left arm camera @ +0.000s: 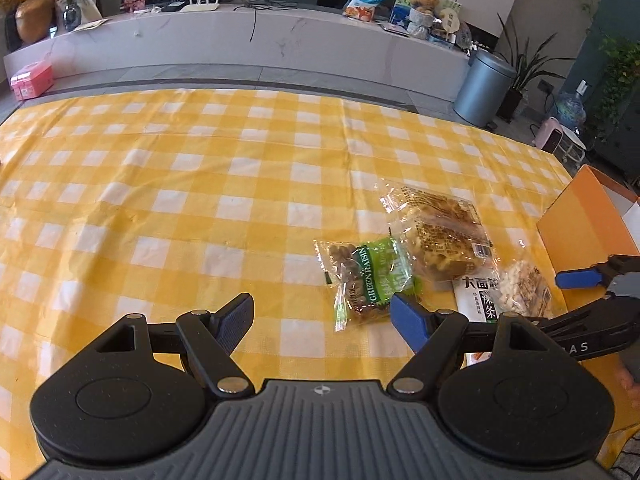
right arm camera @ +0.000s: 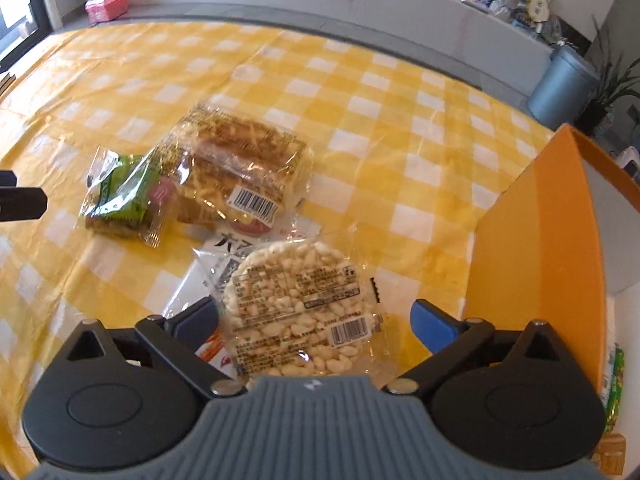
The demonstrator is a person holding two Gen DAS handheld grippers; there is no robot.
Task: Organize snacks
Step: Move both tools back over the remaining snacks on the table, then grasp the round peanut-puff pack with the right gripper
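A table (left arm camera: 160,184) under a yellow-and-white checked cloth carries a small heap of wrapped snacks. In the left wrist view the left tool (left arm camera: 324,320) stands open at the bottom of the frame, its blue pads spread wide with only cloth between them; the right-hand pad sits just beside the lower edge of the green raisin packet (left arm camera: 370,276), and whether they touch cannot be told. Up and right of that packet lies the clear-wrapped pastry (left arm camera: 440,232), overlapping it at one corner. Further right, a round puffed rice cake (left arm camera: 520,284) rests on a white sachet (left arm camera: 480,300) printed with black characters (only part of the print shows). An orange box (left arm camera: 588,220) stands at the right edge of the frame.

In the right wrist view the right tool (right arm camera: 316,320) is open as well, and the rice cake lies at the lower centre between its two pads, neither pad pressing on the wrapper. The box wall rises close on the right of that frame; the raisin packet and pastry sit at the middle left.
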